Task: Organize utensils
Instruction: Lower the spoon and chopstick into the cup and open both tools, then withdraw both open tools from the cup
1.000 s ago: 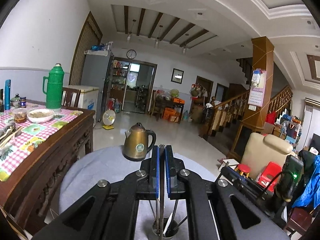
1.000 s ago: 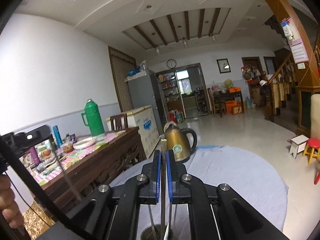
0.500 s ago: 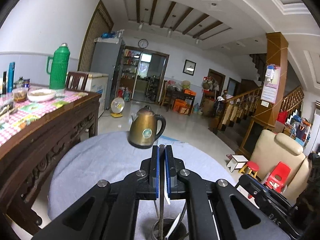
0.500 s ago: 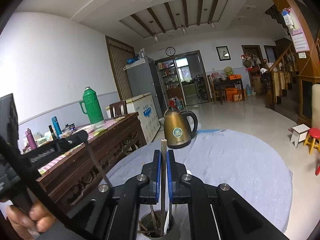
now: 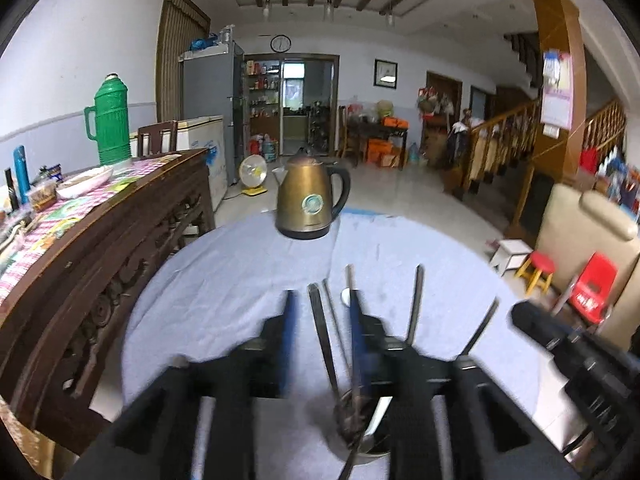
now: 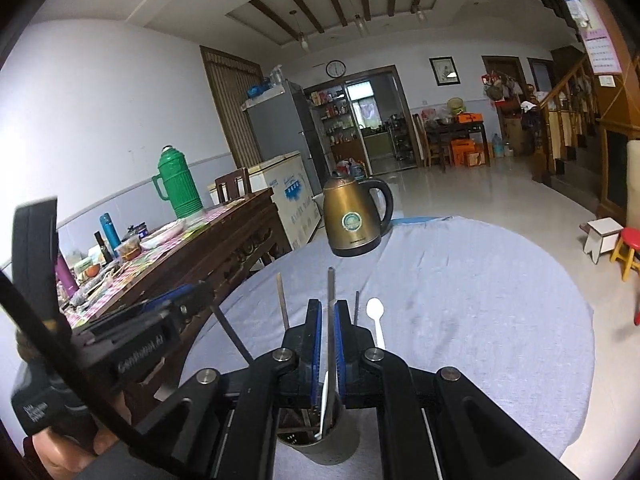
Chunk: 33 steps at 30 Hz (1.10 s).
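most utensils already stand in the perforated steel holder cup point(image 6: 318, 446) on the grey cloth table point(image 6: 460, 300). left gripper point(image 5: 322, 308) has just opened, a metal stick point(image 5: 320, 332) loose between its jaws; right gripper point(image 6: 327, 316) is clamped on a thin metal rod point(image 6: 331, 288), not dropped in yet.

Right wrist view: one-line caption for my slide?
Right gripper shut on a metal utensil above the holder cup, gold kettle beyond.

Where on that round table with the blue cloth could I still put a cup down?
The pale blue tablecloth lies bare between the bronze electric kettle and the metal utensil holder, and out to its far-right edge. It is crowded at the holder, where both grippers hover, and on the dark wooden side table.
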{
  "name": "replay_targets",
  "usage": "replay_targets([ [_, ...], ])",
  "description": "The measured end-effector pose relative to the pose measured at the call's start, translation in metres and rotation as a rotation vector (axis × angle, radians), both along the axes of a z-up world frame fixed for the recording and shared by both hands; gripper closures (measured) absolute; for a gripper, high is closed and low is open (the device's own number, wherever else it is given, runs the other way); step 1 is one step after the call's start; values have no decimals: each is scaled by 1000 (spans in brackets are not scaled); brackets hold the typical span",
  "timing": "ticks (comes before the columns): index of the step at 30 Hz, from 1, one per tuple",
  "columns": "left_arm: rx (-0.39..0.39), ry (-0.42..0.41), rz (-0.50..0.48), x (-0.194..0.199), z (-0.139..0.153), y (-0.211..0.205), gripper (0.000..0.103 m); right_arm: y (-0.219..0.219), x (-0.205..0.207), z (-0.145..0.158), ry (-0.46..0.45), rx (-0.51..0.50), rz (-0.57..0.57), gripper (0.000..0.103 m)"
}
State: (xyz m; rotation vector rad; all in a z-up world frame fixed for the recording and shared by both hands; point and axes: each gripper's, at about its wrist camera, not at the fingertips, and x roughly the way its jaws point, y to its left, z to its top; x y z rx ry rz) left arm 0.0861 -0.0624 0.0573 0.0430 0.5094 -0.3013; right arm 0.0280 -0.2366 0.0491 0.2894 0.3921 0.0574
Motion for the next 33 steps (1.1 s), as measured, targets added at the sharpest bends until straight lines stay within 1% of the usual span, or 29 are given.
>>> replay_targets([
  [1, 12, -7, 13, 0, 1, 1, 54, -4, -2, 0, -4, 8, -10, 96],
  [3, 45, -29, 33, -5, 2, 1, 50, -11, -4, -1, -9, 29, -21, 95],
  [4, 74, -40, 45, -8, 3, 0, 48, -16, -6, -2, -12, 40, -31, 95],
  [5, 96, -47, 57, -10, 4, -1, 42, -21, -8, -2, -15, 47, -42, 95],
  [6, 119, -54, 70, -13, 5, -2, 38, -23, -8, -2, -14, 51, -49, 95],
  [9, 172, -91, 99, -22, 10, -2, 36, -33, -12, -4, -9, 74, -65, 95],
  [13, 210, -106, 120, -30, 16, -1, 35, -38, -17, -3, -10, 93, -73, 93],
  [14, 217, -112, 125, -33, 19, 0, 35, -38, -19, -3, -12, 93, -75, 87],
  [15, 222, -116, 127, -35, 21, 0, 34, -37, -20, -2, -14, 93, -77, 76],
  [16, 229, -121, 130, -38, 24, 1, 34, -37, -22, -2, -17, 94, -81, 71],
  [17, 232, -130, 134, -42, 27, 4, 33, -36, -24, -1, -24, 94, -83, 60],
  [18, 231, -139, 139, -45, 30, 6, 33, -34, -25, 1, -31, 91, -84, 54],
  [21, 226, -158, 159, -51, 37, 15, 29, -30, -29, 5, -50, 74, -86, 54],
  [26, 195, -184, 215, -59, 51, 38, 26, -23, -32, 10, -57, 72, -70, 54],
  [33, 157, -210, 258, -70, 64, 62, 25, -3, -38, 21, -73, 46, -34, 52],
])
